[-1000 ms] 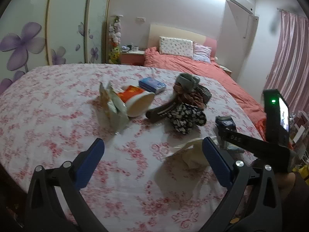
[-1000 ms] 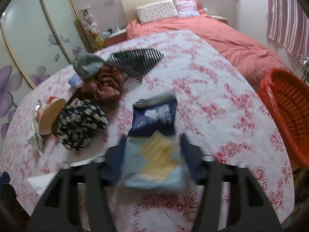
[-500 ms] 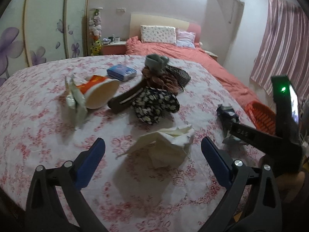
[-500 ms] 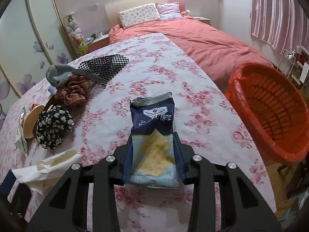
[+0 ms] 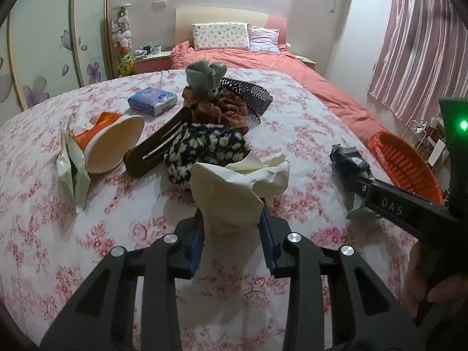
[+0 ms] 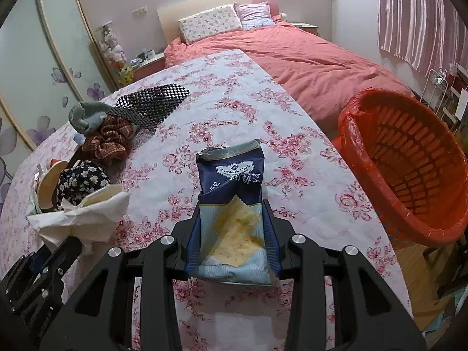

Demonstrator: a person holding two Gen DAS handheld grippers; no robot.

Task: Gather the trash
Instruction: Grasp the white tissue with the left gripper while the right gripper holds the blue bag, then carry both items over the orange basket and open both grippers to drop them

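Observation:
My left gripper (image 5: 232,219) is shut on a crumpled cream paper bag (image 5: 234,187) just above the floral tablecloth; the bag also shows in the right wrist view (image 6: 79,213). My right gripper (image 6: 232,228) is shut on a blue cracker packet (image 6: 232,193), held above the table; the packet shows at the right in the left wrist view (image 5: 349,166). An orange basket lined with a red bag (image 6: 409,172) stands right of the table, also seen in the left wrist view (image 5: 403,161). An empty noodle cup (image 5: 112,143) and a torn white wrapper (image 5: 71,169) lie at the left.
On the table (image 5: 58,219) lie a blue tissue pack (image 5: 152,101), a dark hair clip (image 5: 155,146), a floral scrunchie (image 5: 204,149), a brown scrunchie (image 5: 218,109), a grey scrunchie (image 5: 204,77) and a black mesh mat (image 5: 248,96). A bed with a coral cover (image 6: 307,58) stands behind.
My left gripper moved forward and closed on the paper bag, which was lying loose between its open fingers. My right gripper carried the cracker packet rightward, nearer the orange basket.

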